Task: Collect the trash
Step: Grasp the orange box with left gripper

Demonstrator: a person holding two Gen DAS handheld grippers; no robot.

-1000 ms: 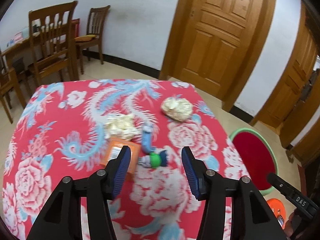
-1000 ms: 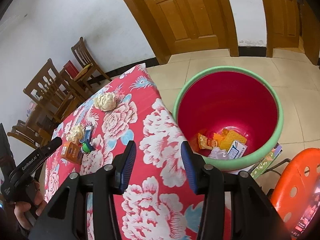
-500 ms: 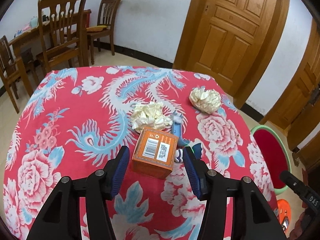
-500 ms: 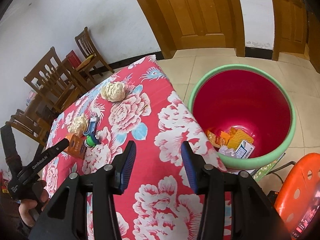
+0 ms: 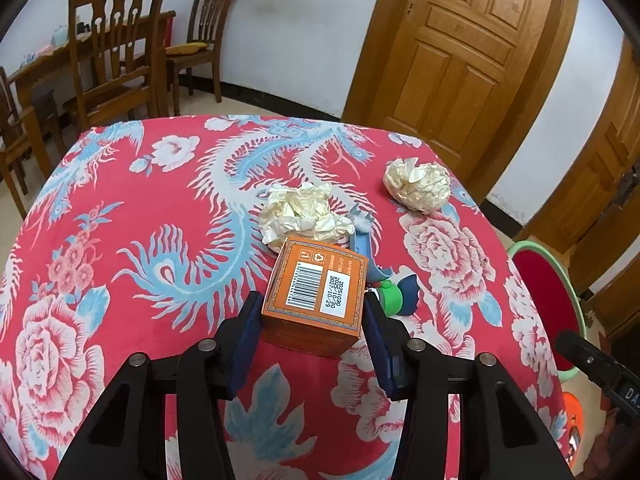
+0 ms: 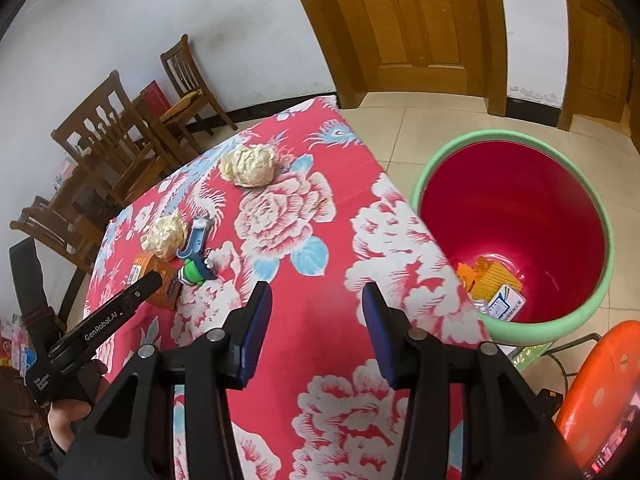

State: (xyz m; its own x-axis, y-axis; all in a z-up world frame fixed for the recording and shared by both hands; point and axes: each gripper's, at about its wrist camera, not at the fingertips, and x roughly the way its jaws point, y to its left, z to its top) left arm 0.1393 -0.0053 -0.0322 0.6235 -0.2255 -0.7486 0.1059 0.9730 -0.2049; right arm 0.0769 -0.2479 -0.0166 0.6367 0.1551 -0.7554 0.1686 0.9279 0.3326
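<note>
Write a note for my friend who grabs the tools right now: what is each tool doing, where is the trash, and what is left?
Left tool: jaws on either side of the orange box, just been closing; I cannot tell if the pads press it yet.
Right tool: open, empty, above the tablecloth near the bin.
Done: some wrappers lie in the red bin on the floor beside the table.
Left on the table: the box, two crumpled paper balls, and a blue and green piece beside the box.
Next, probably: finish the grip and carry the box to the bin.
</note>
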